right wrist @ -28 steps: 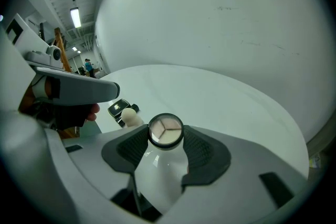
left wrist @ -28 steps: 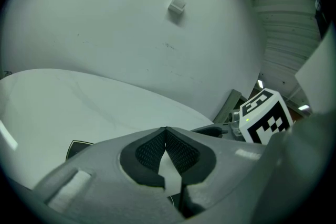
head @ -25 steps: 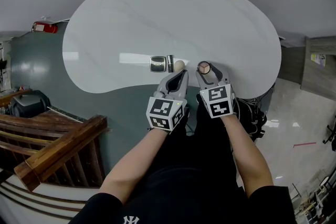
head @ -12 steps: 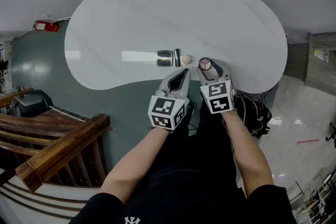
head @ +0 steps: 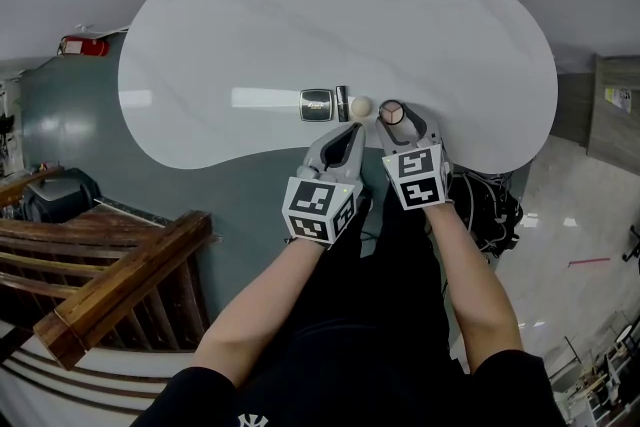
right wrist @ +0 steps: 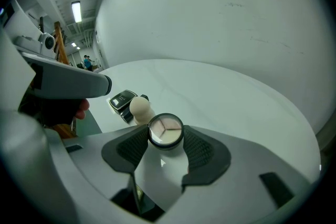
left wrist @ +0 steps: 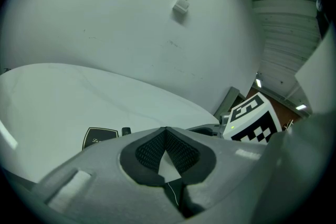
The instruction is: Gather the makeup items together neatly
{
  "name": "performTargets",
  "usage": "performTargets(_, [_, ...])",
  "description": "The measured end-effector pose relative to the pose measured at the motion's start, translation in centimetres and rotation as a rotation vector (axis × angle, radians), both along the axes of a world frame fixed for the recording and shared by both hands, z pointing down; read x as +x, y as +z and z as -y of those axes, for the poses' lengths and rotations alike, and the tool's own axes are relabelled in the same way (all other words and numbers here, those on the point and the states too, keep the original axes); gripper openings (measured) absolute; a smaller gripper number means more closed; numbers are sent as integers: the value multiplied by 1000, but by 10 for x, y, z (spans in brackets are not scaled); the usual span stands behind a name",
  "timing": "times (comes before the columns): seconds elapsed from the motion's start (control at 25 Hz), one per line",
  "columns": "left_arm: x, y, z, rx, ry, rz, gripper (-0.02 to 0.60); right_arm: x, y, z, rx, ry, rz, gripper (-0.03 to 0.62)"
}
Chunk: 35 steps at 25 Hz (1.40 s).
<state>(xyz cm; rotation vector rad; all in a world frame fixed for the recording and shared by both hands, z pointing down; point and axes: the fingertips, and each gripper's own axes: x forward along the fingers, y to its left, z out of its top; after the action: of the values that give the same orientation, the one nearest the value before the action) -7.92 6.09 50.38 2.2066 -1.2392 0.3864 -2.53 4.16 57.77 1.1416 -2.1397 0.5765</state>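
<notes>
Both forearms reached forward side by side, with the left gripper [head: 351,128] pressed together on nothing and the right gripper [head: 394,122] tilted down over the white table's [head: 250,25] near edge. The round compact [right wrist: 165,131], clear-lidded over three powder wedges, sat pinched between the right jaws, just right of the beige sponge [head: 361,105] and the dark square compact [head: 316,104].

Table [head: 300,15]: white, glossy, kidney-shaped
Near edge — in a row: dark square compact [head: 316,104], slim dark stick [head: 342,103], beige sponge [head: 361,105]

Glossy, faintly veined white tabletop [head: 300,15]; right gripper [right wrist: 166,139] of matt grey plastic, its ribbed black pads [right wrist: 202,150] clasping a glossy clear-lidded compact [right wrist: 165,130].
</notes>
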Motion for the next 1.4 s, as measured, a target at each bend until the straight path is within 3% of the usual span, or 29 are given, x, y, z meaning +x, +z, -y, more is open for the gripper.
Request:
performTargets(0.88, [-19, 7, 5, -21, -29, -4, 9, -11, 18, 8, -44, -58, -50, 241])
performTargets(1.4, [-16, -6, 2, 4, -11, -11, 9, 4, -14, -12, -30, 23, 16, 235])
